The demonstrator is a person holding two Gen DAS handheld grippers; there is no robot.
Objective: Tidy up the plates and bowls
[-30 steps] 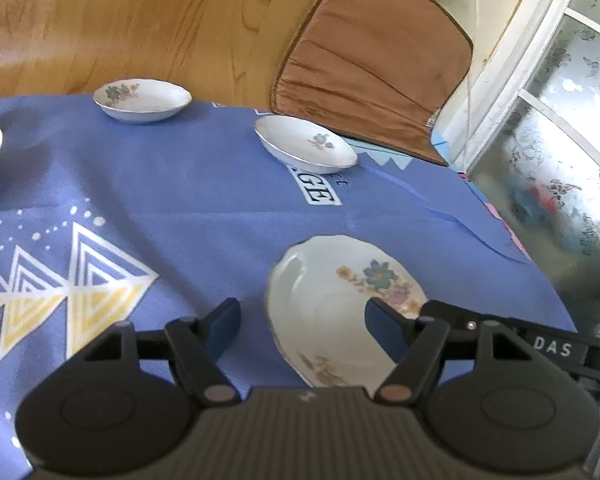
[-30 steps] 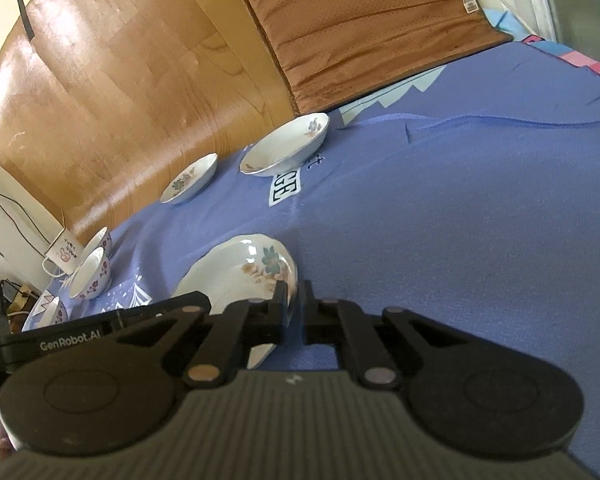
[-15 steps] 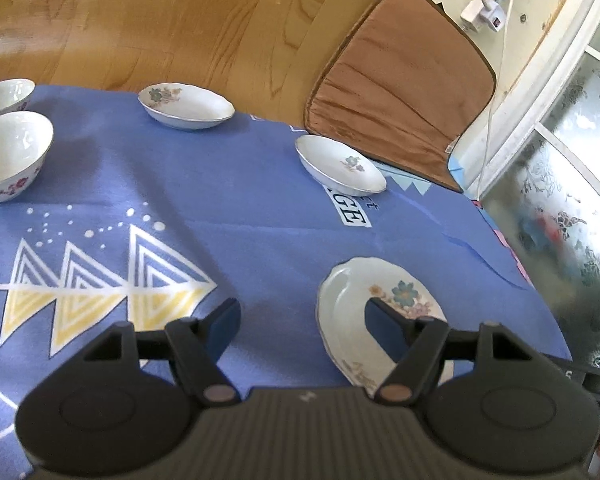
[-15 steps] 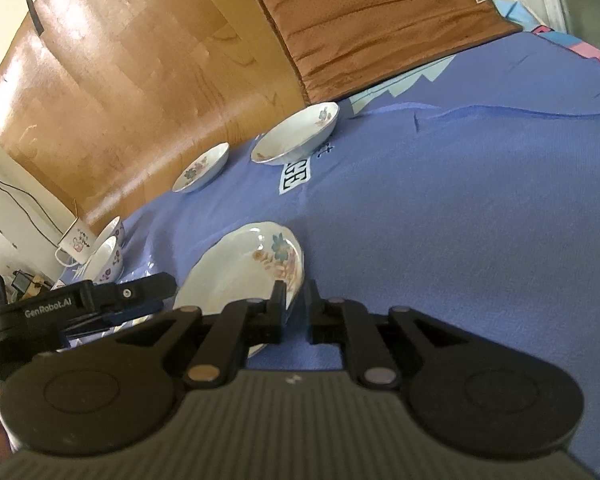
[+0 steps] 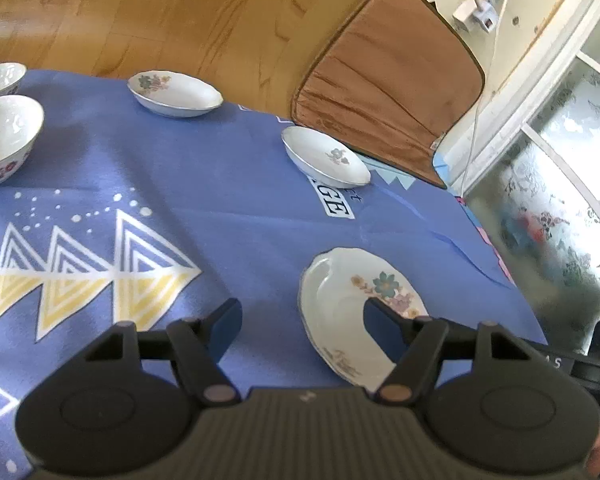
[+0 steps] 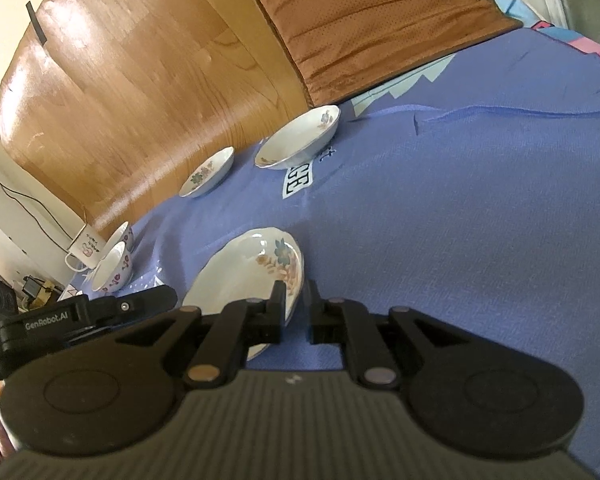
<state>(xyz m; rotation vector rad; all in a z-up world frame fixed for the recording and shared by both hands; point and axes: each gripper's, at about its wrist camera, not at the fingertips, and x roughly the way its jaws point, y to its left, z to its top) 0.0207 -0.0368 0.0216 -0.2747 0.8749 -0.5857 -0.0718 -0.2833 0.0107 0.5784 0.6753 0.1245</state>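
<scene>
A white scalloped plate (image 5: 340,300) (image 6: 240,276) with a flower print lies on the blue tablecloth (image 5: 228,208). My left gripper (image 5: 302,312) is open wide just short of it, and its right finger overlaps the plate's near edge. My right gripper (image 6: 296,300) is at the plate's right rim with only a narrow gap between its jaws. The rim sits in that gap against the left finger, and blue cloth shows beside the right finger. Farther back stand two shallow floral dishes (image 5: 326,158) (image 5: 174,94).
Two deeper bowls (image 5: 8,140) (image 5: 0,78) and a mug (image 6: 86,246) stand at the table's far left. A chair with a brown cushion (image 5: 388,80) is beyond the back edge. A frosted glass door (image 5: 548,216) is on the right. The left gripper's black body (image 6: 80,316) is beside the plate.
My left gripper has drawn back from the plate, so more of the table and the two deep bowls now show. The right jaws have parted slightly at the plate's rim.
</scene>
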